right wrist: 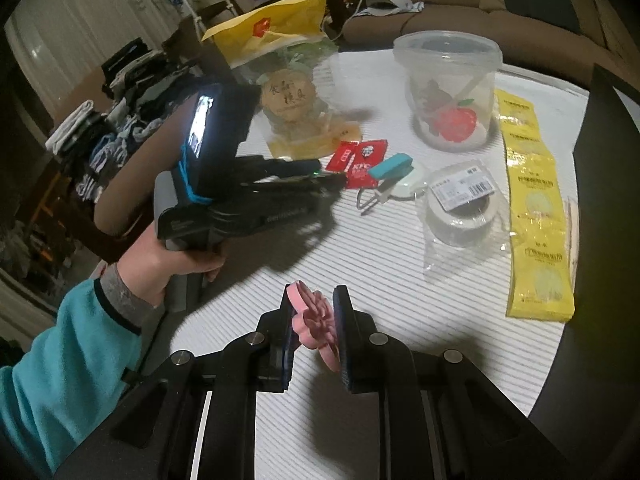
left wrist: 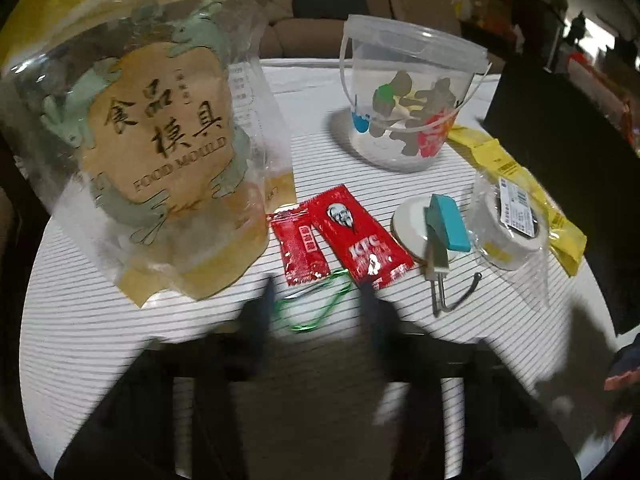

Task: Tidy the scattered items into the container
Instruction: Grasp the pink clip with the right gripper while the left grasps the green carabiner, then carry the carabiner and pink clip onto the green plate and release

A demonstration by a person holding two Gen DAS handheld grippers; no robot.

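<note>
A clear plastic bucket (left wrist: 408, 96) with coloured prints stands at the table's far side; it also shows in the right wrist view (right wrist: 450, 88). My left gripper (left wrist: 318, 300) is open, its fingers straddling a green wire clip (left wrist: 308, 308) just before two red KFC sauce packets (left wrist: 360, 236). My right gripper (right wrist: 314, 312) is shut on a pink flower-shaped piece (right wrist: 316, 320), held above the table's near edge. A teal-and-white hook (left wrist: 436, 232), bagged tape roll (left wrist: 508, 224), yellow sachet strip (right wrist: 532, 208) and food-mould bag (left wrist: 152, 152) lie scattered.
The round table has a striped white cloth (right wrist: 360, 264). A dark panel (right wrist: 604, 200) stands at the table's right edge. A yellow bag (right wrist: 272, 28) leans behind the mould bag. Clothes and clutter lie off the left edge.
</note>
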